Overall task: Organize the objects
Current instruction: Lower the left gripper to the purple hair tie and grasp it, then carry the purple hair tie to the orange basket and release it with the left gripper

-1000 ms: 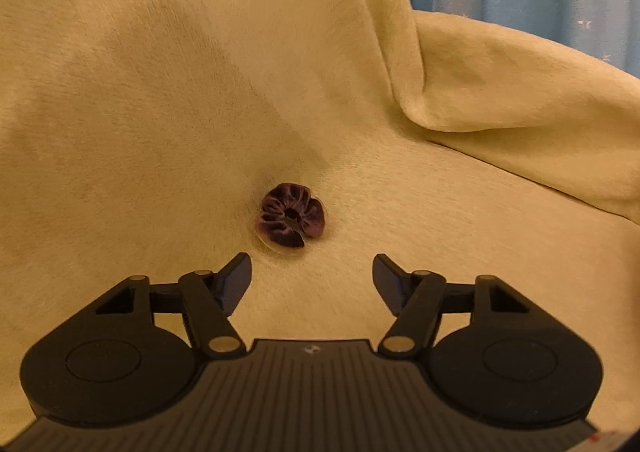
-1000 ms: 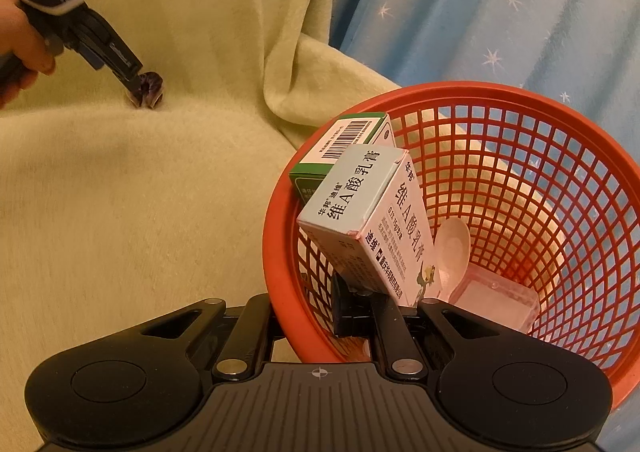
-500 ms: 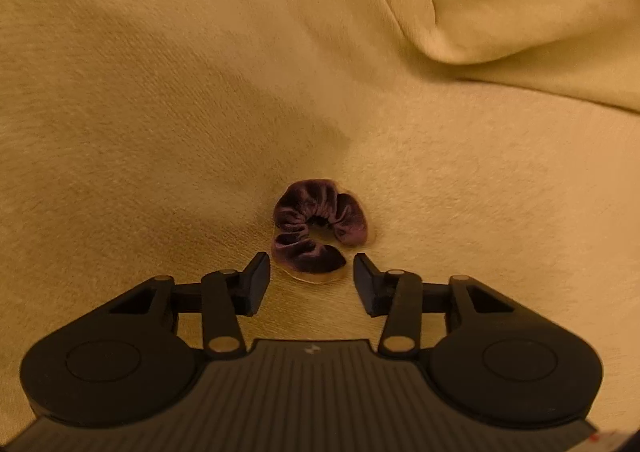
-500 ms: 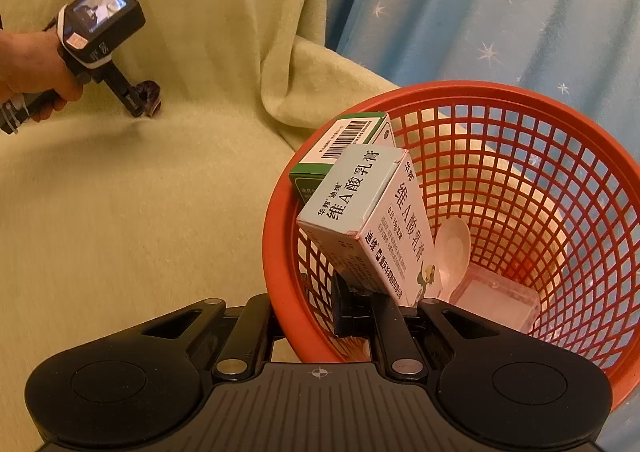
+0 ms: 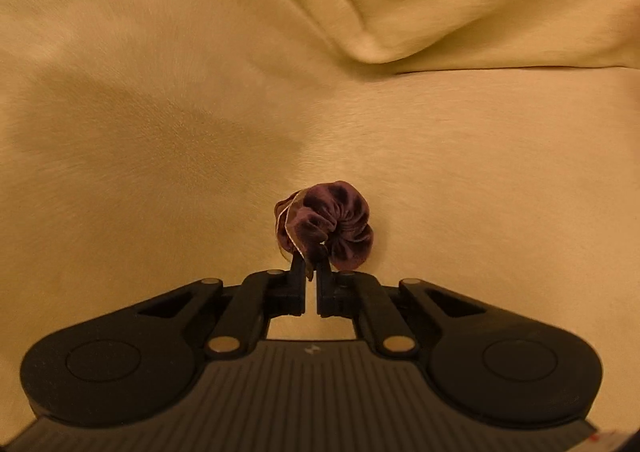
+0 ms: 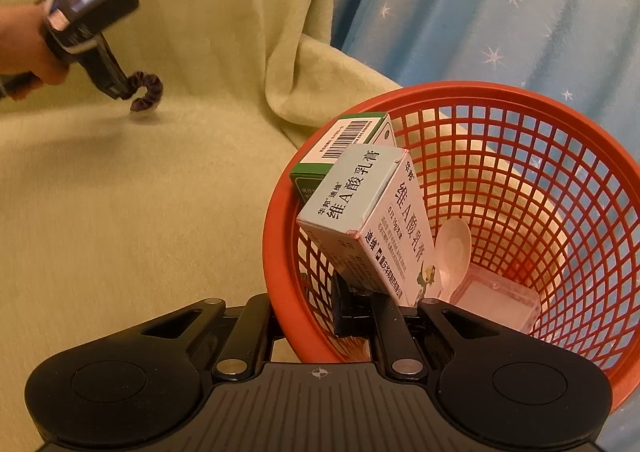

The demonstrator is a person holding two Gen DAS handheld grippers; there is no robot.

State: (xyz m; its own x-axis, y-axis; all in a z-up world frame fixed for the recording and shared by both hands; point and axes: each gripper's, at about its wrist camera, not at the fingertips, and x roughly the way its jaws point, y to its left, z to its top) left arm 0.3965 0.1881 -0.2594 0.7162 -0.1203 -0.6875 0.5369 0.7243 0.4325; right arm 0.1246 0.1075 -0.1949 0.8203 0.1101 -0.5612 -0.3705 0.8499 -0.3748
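A dark purple velvet scrunchie (image 5: 332, 228) is pinched at its near edge by my left gripper (image 5: 310, 268), whose jaws have closed down tight on it. In the right wrist view the same scrunchie (image 6: 146, 89) dangles from the left gripper (image 6: 120, 89), just above the blanket, with a hand holding the tool. My right gripper (image 6: 308, 316) is shut on the near rim of the red mesh basket (image 6: 520, 155). One finger is outside the wall and one is inside.
The basket holds a green-and-white box (image 6: 348, 139), a pale blue carton (image 6: 372, 211), a plastic spoon (image 6: 452, 252) and a clear plastic case (image 6: 492, 300). A yellow-green blanket (image 5: 160, 91) covers the seat, with a thick fold (image 5: 480, 11) at the back right. A blue starred curtain (image 6: 480, 11) hangs behind.
The left gripper came down to the scrunchie, closed on its near edge and raised it off the blanket, rolling as it went. The right gripper and the basket stayed still.
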